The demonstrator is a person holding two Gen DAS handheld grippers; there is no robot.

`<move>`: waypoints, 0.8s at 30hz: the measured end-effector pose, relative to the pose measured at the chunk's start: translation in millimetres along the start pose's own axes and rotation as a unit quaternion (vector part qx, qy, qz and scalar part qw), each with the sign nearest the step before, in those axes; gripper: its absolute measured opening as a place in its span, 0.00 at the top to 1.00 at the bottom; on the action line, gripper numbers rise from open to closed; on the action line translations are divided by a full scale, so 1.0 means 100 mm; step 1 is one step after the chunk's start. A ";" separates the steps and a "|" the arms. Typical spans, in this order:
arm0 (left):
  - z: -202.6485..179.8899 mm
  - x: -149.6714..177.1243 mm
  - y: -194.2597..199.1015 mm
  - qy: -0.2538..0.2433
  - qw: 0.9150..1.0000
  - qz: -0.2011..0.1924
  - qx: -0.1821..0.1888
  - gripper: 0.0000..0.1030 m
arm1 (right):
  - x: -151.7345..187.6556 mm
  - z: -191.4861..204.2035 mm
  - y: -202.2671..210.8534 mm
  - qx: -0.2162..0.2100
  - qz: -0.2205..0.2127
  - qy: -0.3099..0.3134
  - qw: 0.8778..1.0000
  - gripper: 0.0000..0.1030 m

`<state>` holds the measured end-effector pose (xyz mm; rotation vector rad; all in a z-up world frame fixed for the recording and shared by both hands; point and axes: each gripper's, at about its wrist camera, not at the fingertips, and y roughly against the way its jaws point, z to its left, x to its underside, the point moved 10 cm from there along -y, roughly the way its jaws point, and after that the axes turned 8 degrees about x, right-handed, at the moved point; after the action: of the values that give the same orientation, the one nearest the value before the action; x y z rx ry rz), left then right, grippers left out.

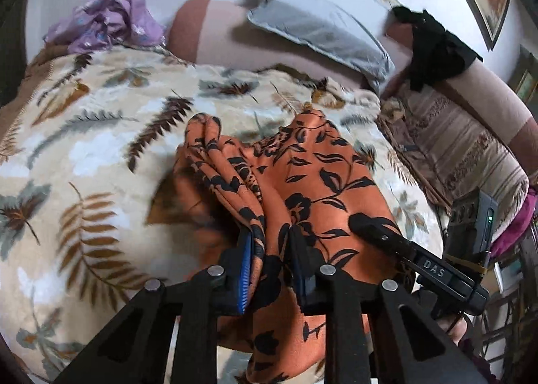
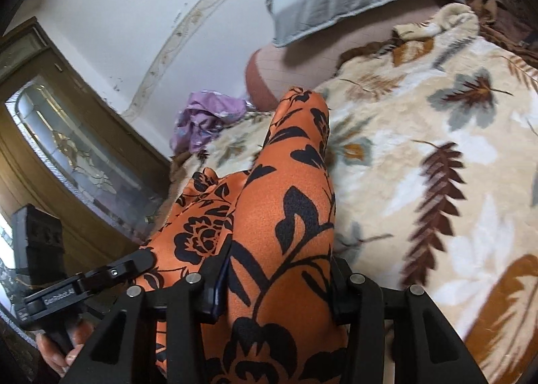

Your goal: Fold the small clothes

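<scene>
The bed fills both views, spread with a cream blanket (image 1: 101, 155) printed in brown and grey-blue leaves and ferns. Along its far edge runs a long pinkish bolster (image 1: 215, 34), and leaning across that, a grey pillow (image 1: 319, 34) against the white wall. Far right in the left wrist view, a black garment (image 1: 433, 44) hangs over the bolster's end, with a striped brown cover (image 1: 447, 145) below it on the right side of the bed. Far left, a crumpled lilac cloth (image 1: 107, 24) sits at the blanket's corner, just beside the bolster. The right wrist view adds a wooden door with patterned glass (image 2: 67, 155) at its left.

Now the main event: the orange garment with black flowers (image 1: 316, 182), bunched and lifted over the near middle of the blanket, rising in folds from both tools; how much of it touches the blanket I cannot tell.

The left gripper (image 1: 270, 249) is drawn in narrow, its jaws pinched on a gathered fold of the orange cloth, blue pad showing on the left finger, fabric spilling down between and below the fingers. The right gripper (image 2: 279, 279) is likewise closed in on the same garment, a thick tube of orange fabric standing up from between its jaws and reaching toward the far side. Each tool shows up in the other's view: the right one at the near right of the left wrist picture, the left one at the near left of the right wrist picture, fingertips (image 2: 57, 350) of the person's hand curled beneath it.
</scene>
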<state>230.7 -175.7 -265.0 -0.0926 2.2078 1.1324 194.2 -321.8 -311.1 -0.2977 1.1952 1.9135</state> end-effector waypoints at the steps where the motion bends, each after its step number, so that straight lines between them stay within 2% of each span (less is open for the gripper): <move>1: -0.02 0.03 -0.04 -0.004 1.000 0.003 -0.003 0.79 | 0.02 -0.03 -0.01 0.002 0.003 0.000 1.000 0.54; 5: -0.02 0.25 -0.21 -0.026 0.999 0.028 -0.034 0.79 | 0.23 -0.18 -0.11 0.022 0.036 0.002 0.999 0.54; 8: 0.06 0.34 -0.25 -0.037 0.997 0.030 -0.064 0.79 | 0.32 -0.35 -0.17 0.025 0.059 -0.023 0.998 0.54; 12: 0.24 0.47 -0.28 -0.045 0.992 0.054 -0.103 0.76 | 0.32 -0.49 -0.20 0.019 0.088 -0.066 0.994 0.47; 15: 0.32 0.54 -0.25 -0.052 0.989 0.060 -0.123 0.74 | 0.20 -0.50 -0.07 0.049 0.069 -0.051 0.995 0.45; 16: 0.31 0.54 -0.24 -0.055 0.989 0.056 -0.125 0.73 | 0.10 -0.50 0.03 0.072 0.043 -0.037 0.996 0.44; 18: 0.30 0.53 -0.19 -0.071 0.985 0.050 -0.149 0.64 | -0.02 -0.47 0.21 0.097 -0.006 -0.011 0.995 0.44; 20: 0.26 0.52 -0.18 -0.087 0.982 0.047 -0.161 0.64 | -0.10 -0.28 0.37 0.072 -0.041 0.011 0.997 0.43; 22: 0.27 0.54 -0.20 -0.094 0.979 0.050 -0.173 0.63 | -0.07 -0.12 0.40 0.051 -0.043 0.034 0.997 0.46; 23: 0.29 0.56 -0.21 -0.095 0.978 0.053 -0.178 0.63 | -0.04 -0.07 0.38 0.049 -0.039 0.042 0.997 0.50; 24: 0.30 0.56 -0.23 -0.095 0.978 0.053 -0.180 0.63 | 0.01 -0.05 0.32 0.049 -0.025 0.046 0.997 0.58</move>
<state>209.3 -155.4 -326.0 -0.0182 1.8405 1.5260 168.7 -331.7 -294.4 -0.3621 1.3264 1.8080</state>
